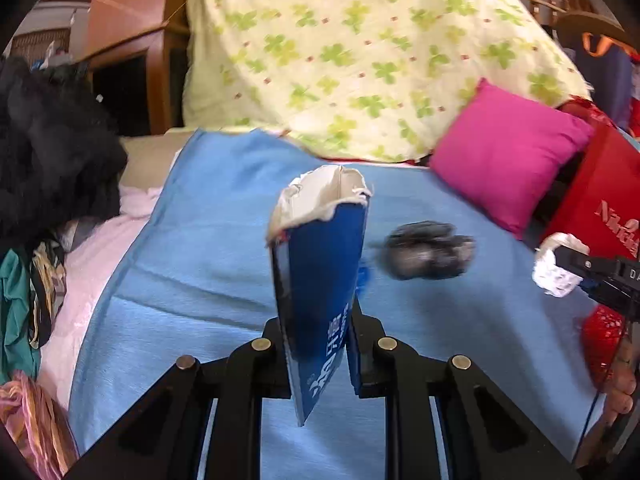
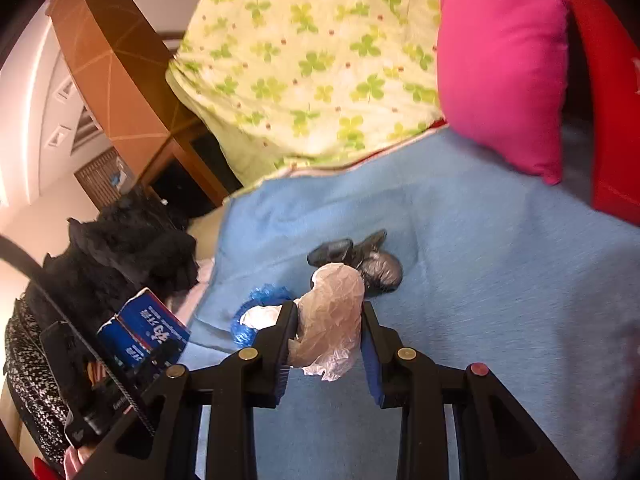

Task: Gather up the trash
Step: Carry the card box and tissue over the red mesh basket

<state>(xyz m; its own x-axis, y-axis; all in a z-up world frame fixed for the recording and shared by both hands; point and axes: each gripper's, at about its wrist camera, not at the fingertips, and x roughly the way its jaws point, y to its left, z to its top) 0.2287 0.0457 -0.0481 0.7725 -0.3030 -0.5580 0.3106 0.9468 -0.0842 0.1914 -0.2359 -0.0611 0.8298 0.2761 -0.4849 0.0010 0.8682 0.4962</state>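
Over blue blanket [image 1: 200, 240] (rumpled), left gripper [image 1: 320, 344] clamps torn carton [image 1: 320, 264], right gripper [image 2: 326, 336] crumpled plastic [image 2: 332, 312].

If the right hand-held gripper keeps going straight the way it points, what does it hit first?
Probably the crumpled black plastic bag on the blue blanket, just beyond the clear plastic wad that the right hand-held gripper holds. Depth is uncertain.

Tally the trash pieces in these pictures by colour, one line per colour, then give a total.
Blue: 2, torn carton, crumpled wrapper
Whitish: 1, crumpled plastic
Dark grey: 1, bag
Total: 4
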